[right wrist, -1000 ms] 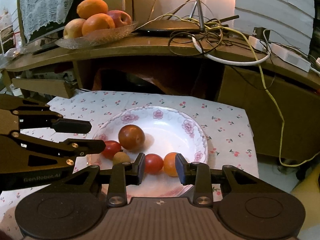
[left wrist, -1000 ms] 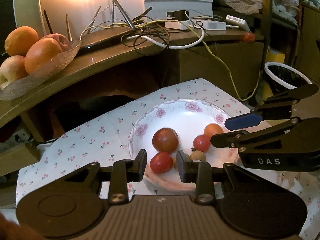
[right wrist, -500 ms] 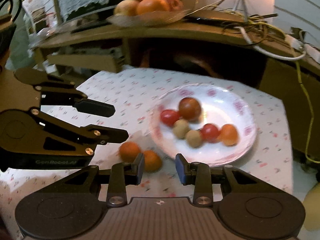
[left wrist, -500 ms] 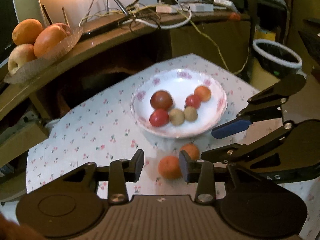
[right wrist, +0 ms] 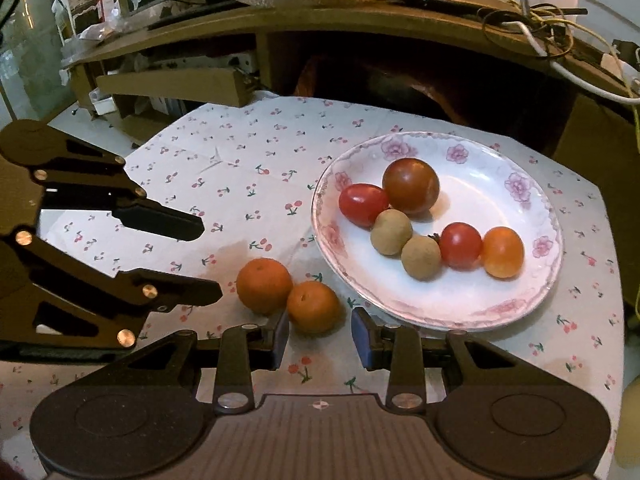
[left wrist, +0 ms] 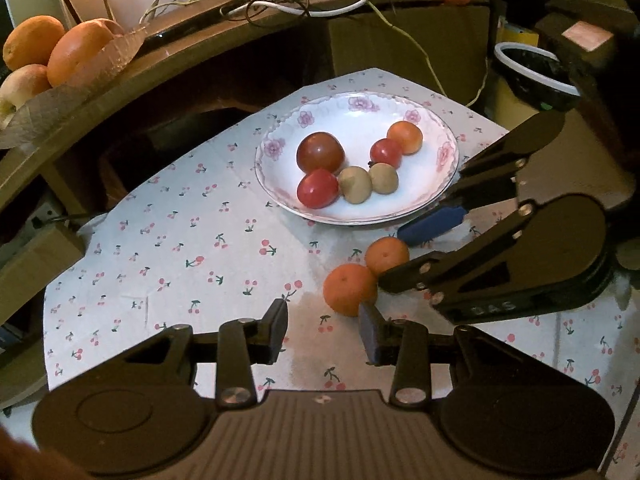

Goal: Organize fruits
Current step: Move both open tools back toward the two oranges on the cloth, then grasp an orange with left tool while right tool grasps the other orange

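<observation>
A white floral plate holds several small fruits: a dark red tomato, red tomatoes, two brown longans and an orange tomato. Two small oranges lie touching on the cherry-print cloth in front of the plate. My left gripper is open and empty, just short of the nearer orange. My right gripper is open and empty, close behind the other orange.
A wooden shelf behind the cloth carries a glass dish of oranges and apples and tangled cables. A bin with a white rim stands at the right. Cardboard boxes lie at the left.
Both grippers have pulled back and up from the plate. The two oranges on the cloth have come into view in front of them. Both grippers stay open.
</observation>
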